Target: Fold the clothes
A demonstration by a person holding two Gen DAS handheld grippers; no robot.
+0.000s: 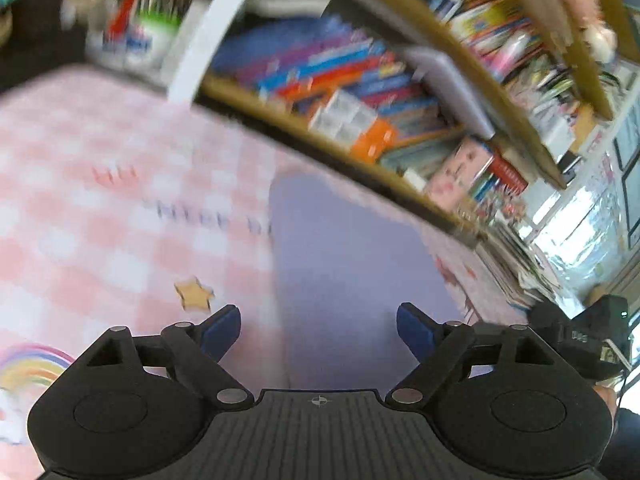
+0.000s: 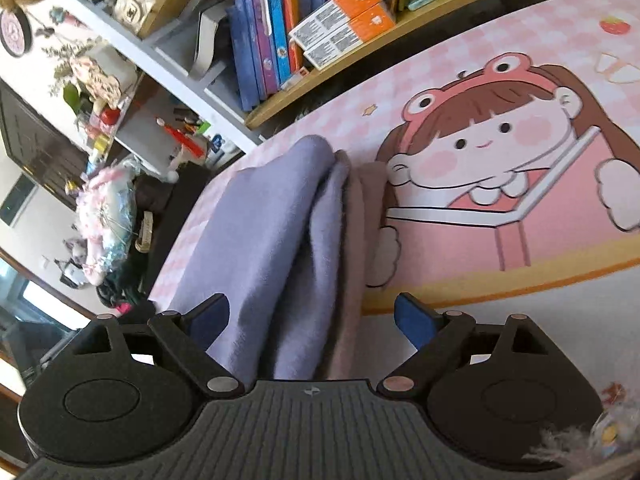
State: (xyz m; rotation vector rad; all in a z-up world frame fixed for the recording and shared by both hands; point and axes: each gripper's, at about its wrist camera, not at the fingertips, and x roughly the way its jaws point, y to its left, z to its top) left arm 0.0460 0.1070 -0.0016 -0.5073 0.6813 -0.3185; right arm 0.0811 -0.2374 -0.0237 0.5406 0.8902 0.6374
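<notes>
At the bottom of each view, the left gripper (image 1: 319, 330) and right gripper (image 2: 312, 322) gape empty above one lavender garment (image 2: 276, 216) lying doubled over a mauve cloth (image 2: 362, 216) at center frame on the pink cartoon mat (image 2: 500, 280), a layered fold either just completed or awaiting another turn.

Lavender garment (image 2: 276, 216) folded, bunched atop mauve garment (image 2: 360, 216), on pink mat (image 2: 460, 248).

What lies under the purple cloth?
A brownish-pink cloth shows along the right edge of the purple cloth, and both lie on the pink mat. How far the lower cloth reaches underneath is covered.
</notes>
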